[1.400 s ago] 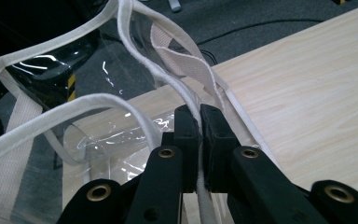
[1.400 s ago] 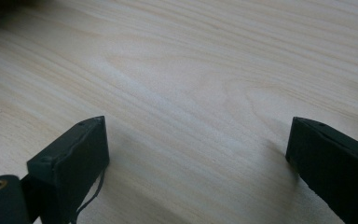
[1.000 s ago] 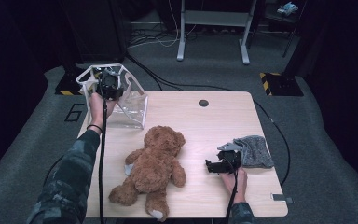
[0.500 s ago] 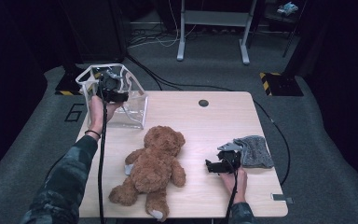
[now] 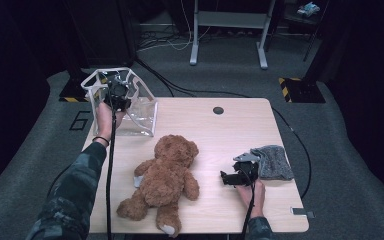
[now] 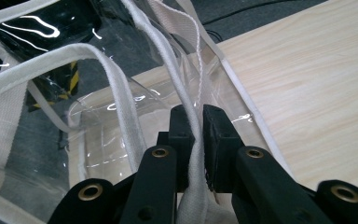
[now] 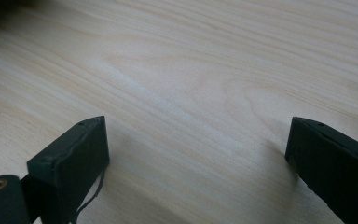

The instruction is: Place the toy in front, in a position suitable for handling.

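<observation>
Left gripper view shows the left gripper (image 6: 195,122) just closing its fingers (image 6: 182,133) on the clear bag's (image 5: 139,111) white strap (image 6: 192,154) at the table's (image 5: 260,130) far-left corner; that thin webbing could slip free and the bag sag. The right gripper (image 7: 196,154) rests with its fingers spread wide.

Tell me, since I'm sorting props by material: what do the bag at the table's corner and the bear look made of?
The clear tote bag looks like glossy transparent vinyl with white woven webbing trim; glare streaks and the weave show in the left gripper view, where the left claw pinches its white strap. The teddy bear seems brown plush, matte and fuzzy.
</observation>
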Available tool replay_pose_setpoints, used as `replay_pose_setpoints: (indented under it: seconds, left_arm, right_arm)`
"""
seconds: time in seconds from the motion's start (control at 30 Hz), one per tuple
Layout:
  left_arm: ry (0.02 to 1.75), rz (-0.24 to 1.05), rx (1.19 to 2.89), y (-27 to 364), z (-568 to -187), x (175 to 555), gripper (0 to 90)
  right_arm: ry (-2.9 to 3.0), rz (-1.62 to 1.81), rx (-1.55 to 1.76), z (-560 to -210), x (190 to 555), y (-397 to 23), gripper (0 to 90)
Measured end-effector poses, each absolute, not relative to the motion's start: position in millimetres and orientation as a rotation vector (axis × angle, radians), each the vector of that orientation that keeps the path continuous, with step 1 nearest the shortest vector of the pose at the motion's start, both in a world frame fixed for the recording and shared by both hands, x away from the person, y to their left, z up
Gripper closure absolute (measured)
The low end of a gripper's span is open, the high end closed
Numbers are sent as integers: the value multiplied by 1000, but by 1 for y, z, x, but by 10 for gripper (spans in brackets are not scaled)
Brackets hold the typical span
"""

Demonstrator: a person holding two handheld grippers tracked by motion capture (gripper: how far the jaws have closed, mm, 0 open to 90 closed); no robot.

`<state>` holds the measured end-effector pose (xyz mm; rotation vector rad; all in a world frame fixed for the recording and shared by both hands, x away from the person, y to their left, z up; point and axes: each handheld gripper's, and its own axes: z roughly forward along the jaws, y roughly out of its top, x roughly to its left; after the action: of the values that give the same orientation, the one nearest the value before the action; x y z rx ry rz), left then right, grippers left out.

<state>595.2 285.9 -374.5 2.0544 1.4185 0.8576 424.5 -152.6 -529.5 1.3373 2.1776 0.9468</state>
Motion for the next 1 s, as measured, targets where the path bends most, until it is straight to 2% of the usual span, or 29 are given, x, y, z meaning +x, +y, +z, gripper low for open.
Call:
replay_pose_setpoints:
  seconds: [0.43,0.5,0.67,0.87,1.0]
  left_arm:
    - [1389,886,2084,289,-374,600,797]
    - [1383,854,2074,289,-372,597,704]
    - [1350,793,2051,285,-364,587,371]
    - [1288,757,2036,279,-357,569,214]
    - [1267,746,2016,281,-357,556,186]
  right_arm:
    - [2176,947,1338,-530,424,-153,53]
    - [2177,947,1338,-529,424,-153,53]
    - [2175,949,1335,-530,425,-153,55]
    - [2183,950,1330,-529,425,-153,55]
    - [2186,949,1328,-529,425,-153,55]
